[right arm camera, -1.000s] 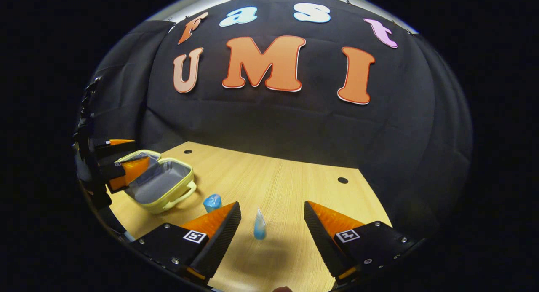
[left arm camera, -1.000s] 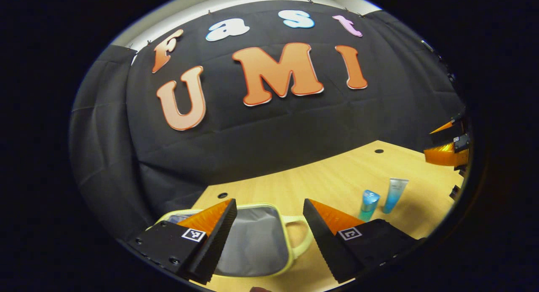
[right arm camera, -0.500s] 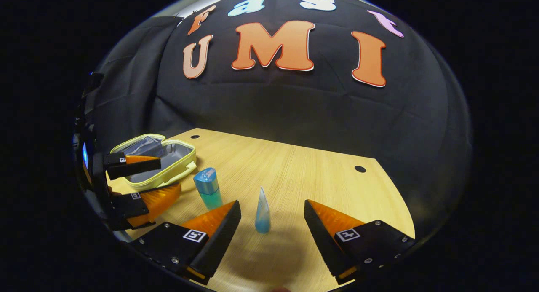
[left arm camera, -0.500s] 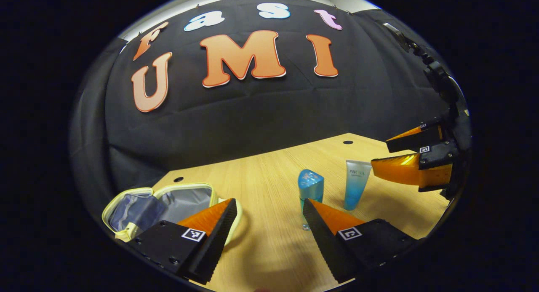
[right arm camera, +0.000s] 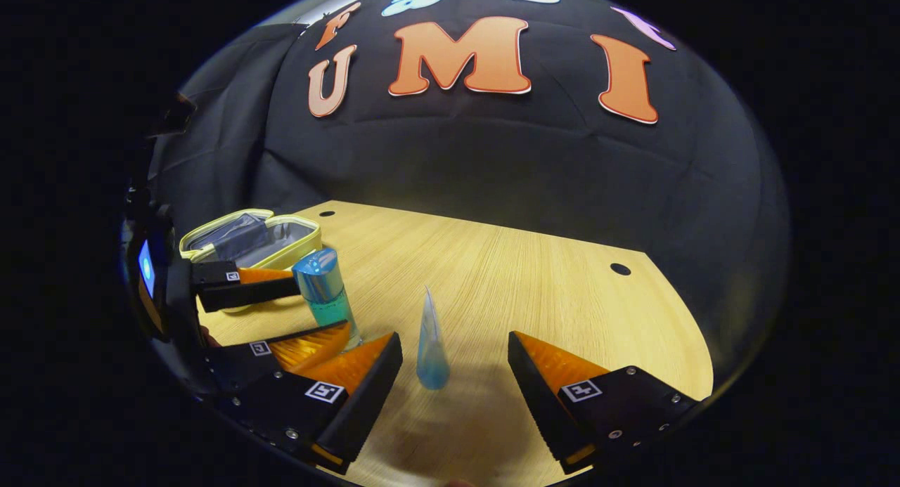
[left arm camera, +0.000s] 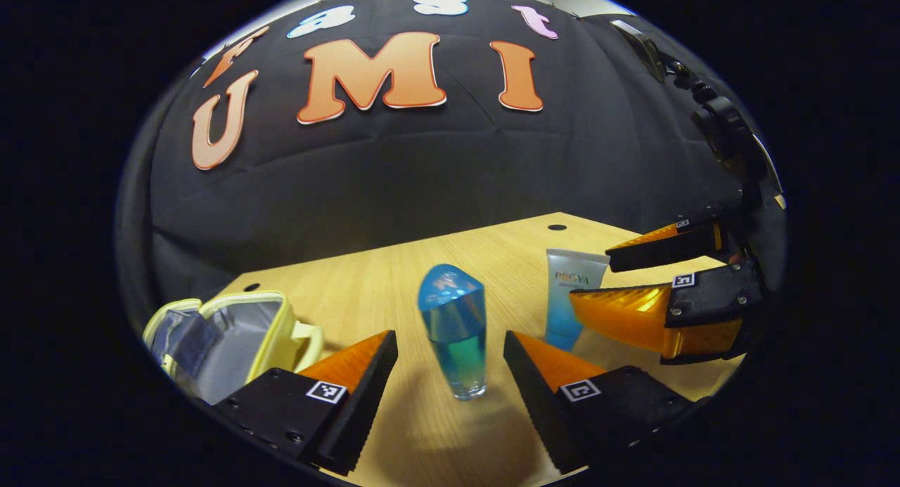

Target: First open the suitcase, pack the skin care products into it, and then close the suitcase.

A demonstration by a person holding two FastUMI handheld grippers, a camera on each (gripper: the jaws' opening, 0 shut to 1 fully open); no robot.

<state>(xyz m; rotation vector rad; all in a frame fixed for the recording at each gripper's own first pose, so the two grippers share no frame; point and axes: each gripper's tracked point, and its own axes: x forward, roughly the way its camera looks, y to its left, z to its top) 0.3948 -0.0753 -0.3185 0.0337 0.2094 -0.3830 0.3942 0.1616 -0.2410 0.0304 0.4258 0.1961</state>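
Your left gripper (left arm camera: pixel 446 364) is spread wide with the blue bottle (left arm camera: pixel 455 336) standing upright between its fingers, not yet touched on either side, so you are lined up to close on the lower body rather than the rounded cap. Your right gripper (right arm camera: pixel 455 364) is just as wide, framing the tube (right arm camera: pixel 430 346), which stands on its cap end with the flat crimped end up; from this side you see it edge-on, so a squeeze here would likely press its flat faces, the steadier way to hold it. In the left gripper view that same tube (left arm camera: pixel 568 297) stands just beside the bottle, with your right gripper (left arm camera: pixel 633 283) reaching in from the side. Both products rest on the wooden surface (right arm camera: pixel 534 290). Farther off to your left, the small yellow suitcase (right arm camera: pixel 260 237) lies open with its grey lining showing, ready to receive them; its lid still needs closing afterwards.
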